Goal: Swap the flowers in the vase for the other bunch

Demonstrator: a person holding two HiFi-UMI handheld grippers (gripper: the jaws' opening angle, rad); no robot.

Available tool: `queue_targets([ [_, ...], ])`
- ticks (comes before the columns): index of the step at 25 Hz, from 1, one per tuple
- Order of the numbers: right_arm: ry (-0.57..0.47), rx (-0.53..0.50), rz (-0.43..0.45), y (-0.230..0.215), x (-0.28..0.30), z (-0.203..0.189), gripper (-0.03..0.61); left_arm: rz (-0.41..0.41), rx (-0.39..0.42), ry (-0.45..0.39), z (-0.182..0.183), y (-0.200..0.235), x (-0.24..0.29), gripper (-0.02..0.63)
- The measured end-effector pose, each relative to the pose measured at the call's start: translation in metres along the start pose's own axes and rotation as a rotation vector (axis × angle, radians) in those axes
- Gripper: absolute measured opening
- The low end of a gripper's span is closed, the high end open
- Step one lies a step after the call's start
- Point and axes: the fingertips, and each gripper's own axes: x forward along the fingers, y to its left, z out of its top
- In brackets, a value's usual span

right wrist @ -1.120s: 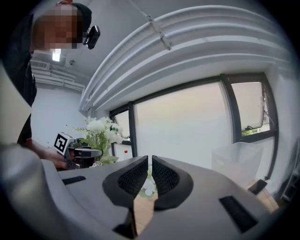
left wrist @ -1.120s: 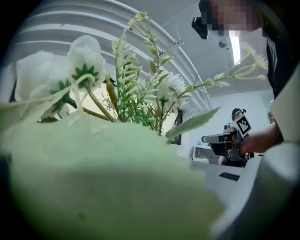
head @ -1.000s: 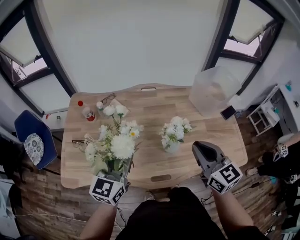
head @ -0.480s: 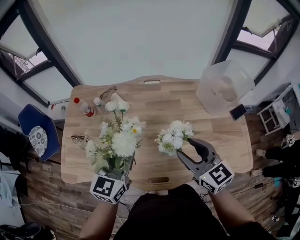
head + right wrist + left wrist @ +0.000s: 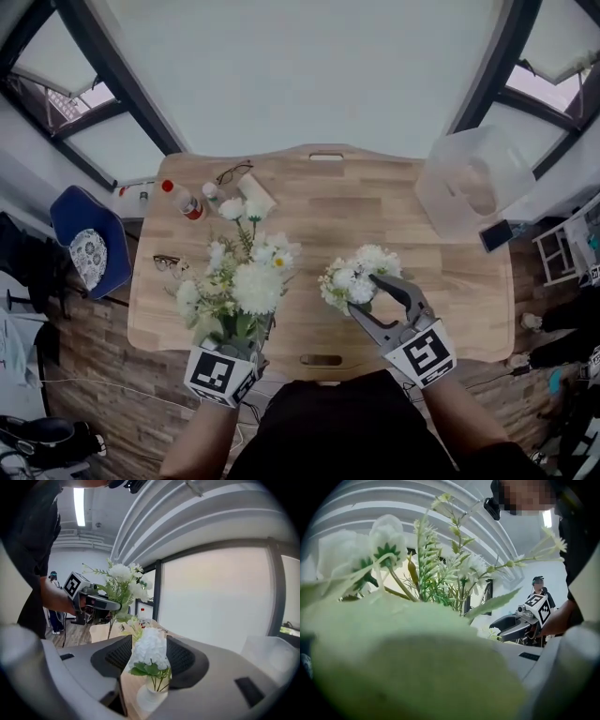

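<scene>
A small white vase stands mid-table with a bunch of white flowers in it. My right gripper reaches in from the front right. Its jaws are opening and stand on either side of the white flowers without pressing on them. My left gripper is at the table's front left, shut on the stems of a taller white-and-green bunch that it holds upright. In the left gripper view, blurred leaves hide the jaws and the right gripper shows beyond. The right gripper view shows the left gripper gripping that bunch.
The wooden table carries a red-capped bottle, a white-capped bottle and two pairs of glasses at the left. A clear plastic bin and a phone sit far right. A blue chair stands at left.
The right gripper has moved forward and down to the vase, and its jaws have gone from shut to wide around the white flowers. The left gripper has kept hold of its bunch.
</scene>
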Motion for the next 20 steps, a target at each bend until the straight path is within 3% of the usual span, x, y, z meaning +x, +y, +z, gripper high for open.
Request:
queue_targets([
  [4,0.051,-0.014,0.018,0.003,0.006,-0.004,0.247,0.011,-0.008,0.003,-0.002,0.001,-0.004,0.064],
  [7,0.054,0.005,0.023,0.003,0.007,-0.006,0.148,0.011,-0.001,-0.002,0.0,0.002,-0.007,0.064],
  [10,0.035,0.013,0.015,0.002,0.006,-0.004,0.097,0.012,0.028,-0.01,-0.001,0.007,-0.012,0.064],
  [20,-0.017,0.022,-0.041,-0.011,-0.013,0.013,0.074,0.03,0.006,-0.043,0.01,0.007,-0.018,0.064],
])
